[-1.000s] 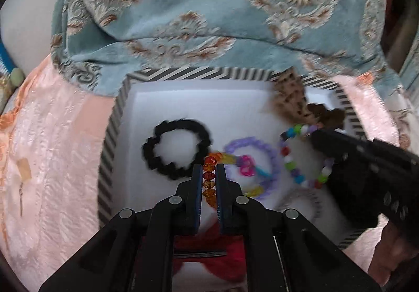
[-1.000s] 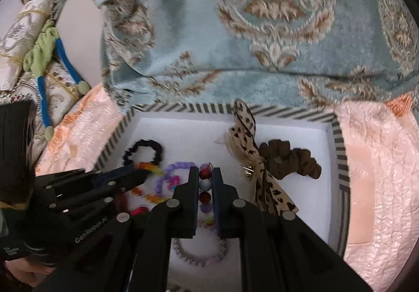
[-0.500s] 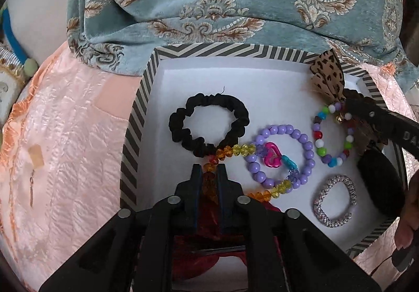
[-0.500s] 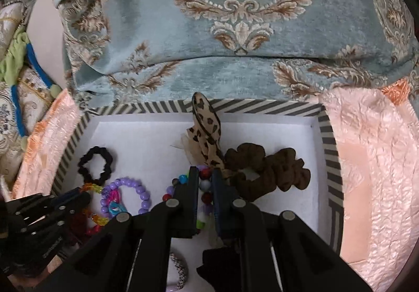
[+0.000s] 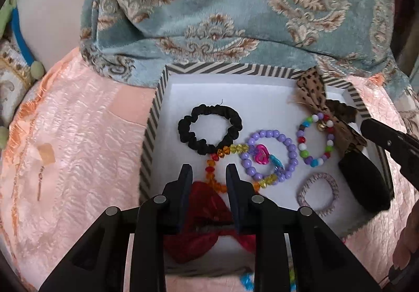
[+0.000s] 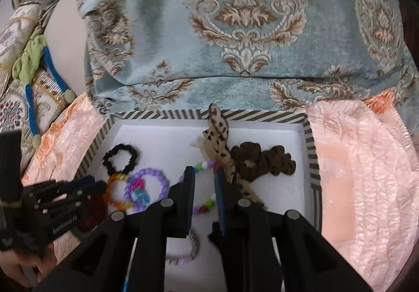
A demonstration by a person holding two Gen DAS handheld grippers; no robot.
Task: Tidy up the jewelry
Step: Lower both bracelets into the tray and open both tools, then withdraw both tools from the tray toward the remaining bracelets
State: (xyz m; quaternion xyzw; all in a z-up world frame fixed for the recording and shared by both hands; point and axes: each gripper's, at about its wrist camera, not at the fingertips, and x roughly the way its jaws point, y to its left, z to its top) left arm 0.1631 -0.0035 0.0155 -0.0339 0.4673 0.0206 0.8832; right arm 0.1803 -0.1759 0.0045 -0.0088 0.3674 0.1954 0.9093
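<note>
Black left claw: left claw (image 5: 208, 170) stands with its jaws parted at the lower middle of the left wrist view, gripping nothing; the amber bead bracelet (image 5: 227, 161) lies loose between and just beyond the tips.
Black right claw: right claw (image 6: 205, 177) is likewise parted, low in the middle of the right wrist view, with the multicolour bead bracelet (image 5: 315, 139) lying free on the box floor between its fingers.
Amber bracelet: it rests flat, touching the black scrunchie (image 5: 209, 128) at its upper end and overlapping the purple bead bracelet (image 5: 271, 154) on its right side.
Purple bracelet: centre of the box, carrying a pink heart charm (image 5: 262, 157).
Red cloth piece: red fabric item (image 5: 203, 224) sits under the left claw at the bottom of the box; what it is I cannot tell.
Right side of box: leopard-print bow (image 6: 217, 135), brown scrunchie (image 6: 262, 161), a sparkly grey band (image 5: 318, 193) and a dark oblong item (image 5: 365, 182).
Container: striped box (image 5: 235, 68) with a white floor sits on peach fabric (image 5: 78, 148), a teal patterned cushion (image 6: 248, 17) behind it.
Step in hand: both bracelets look just set down, so this reads as the release stage.
Next move: likely lifting both claws straight up clear of the beads, then reaching for whatever is left outside the box; snagging a strand on withdrawal is the risk.
</note>
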